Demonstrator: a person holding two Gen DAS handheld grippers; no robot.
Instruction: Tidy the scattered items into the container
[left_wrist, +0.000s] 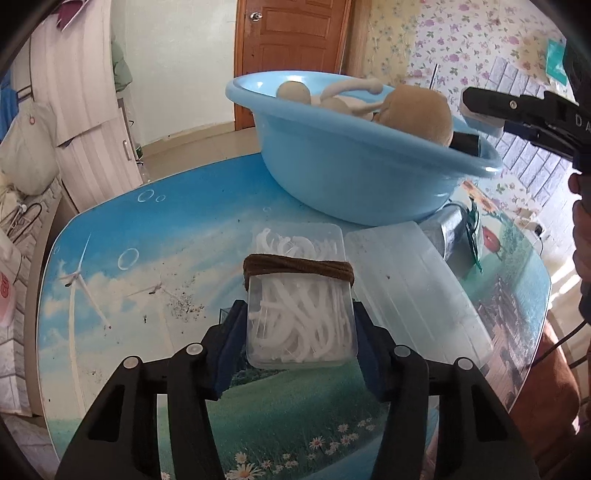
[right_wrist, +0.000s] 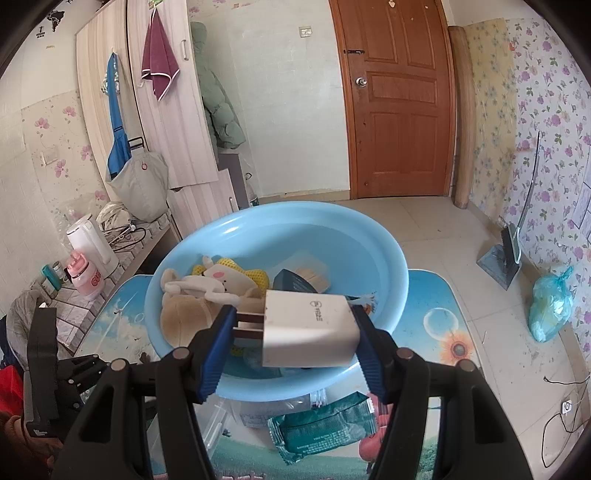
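Fingers of the left gripper (left_wrist: 300, 325) clamp a clear box of floss picks (left_wrist: 300, 317) above the table (left_wrist: 122, 236), short of the blue basin (left_wrist: 354, 166); the right gripper (right_wrist: 293, 332) pinches a white charger plug (right_wrist: 310, 332) over the basin, where plush toys (right_wrist: 199, 295) lie.

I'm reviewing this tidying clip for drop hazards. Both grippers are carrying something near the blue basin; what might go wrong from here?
1. The right gripper pinches the white charger with one finger on its prongs; it may twist loose.
2. The left gripper holds only the near end of the floss pick box, so it may tilt or slip out.
3. The blue basin rests partly on a clear plastic lid; a dropped item might rock it.
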